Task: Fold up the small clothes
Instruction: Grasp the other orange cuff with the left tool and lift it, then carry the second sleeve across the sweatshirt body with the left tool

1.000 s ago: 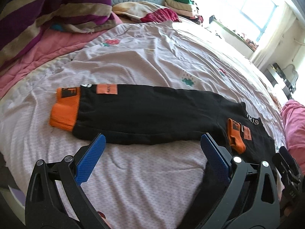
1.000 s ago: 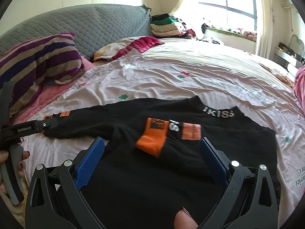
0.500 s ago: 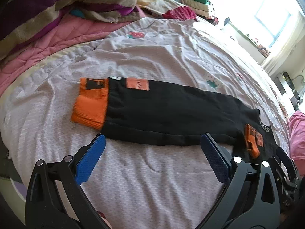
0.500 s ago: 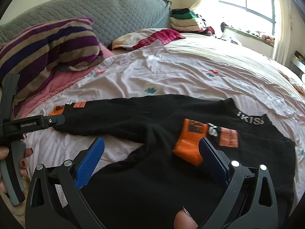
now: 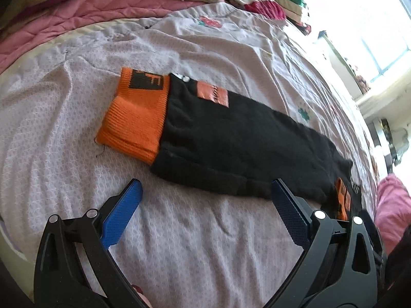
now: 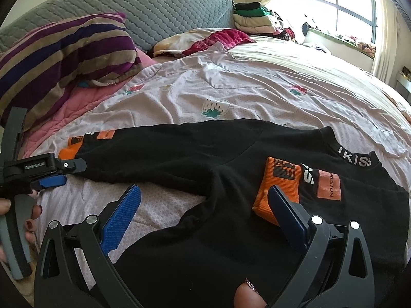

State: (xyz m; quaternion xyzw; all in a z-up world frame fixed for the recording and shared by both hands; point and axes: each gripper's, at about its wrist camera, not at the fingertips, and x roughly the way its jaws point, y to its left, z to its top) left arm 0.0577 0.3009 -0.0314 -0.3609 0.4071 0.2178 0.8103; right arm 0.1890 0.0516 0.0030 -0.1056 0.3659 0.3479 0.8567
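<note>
A small black sweater with orange cuffs lies flat on the bed. Its left sleeve stretches out sideways and ends in an orange cuff. The other sleeve is folded across the body, its orange cuff lying near the lettered collar. My left gripper is open and empty, just short of the outstretched sleeve's near edge; it also shows in the right wrist view. My right gripper is open and empty above the sweater's body.
A striped purple pillow and pink quilt lie at the left by the grey headboard. Folded clothes are stacked near the window. A pink garment lies at the right.
My left gripper has moved left along the outstretched sleeve toward its orange cuff. My right gripper has drifted left, so the folded cuff now sits by its right finger.
</note>
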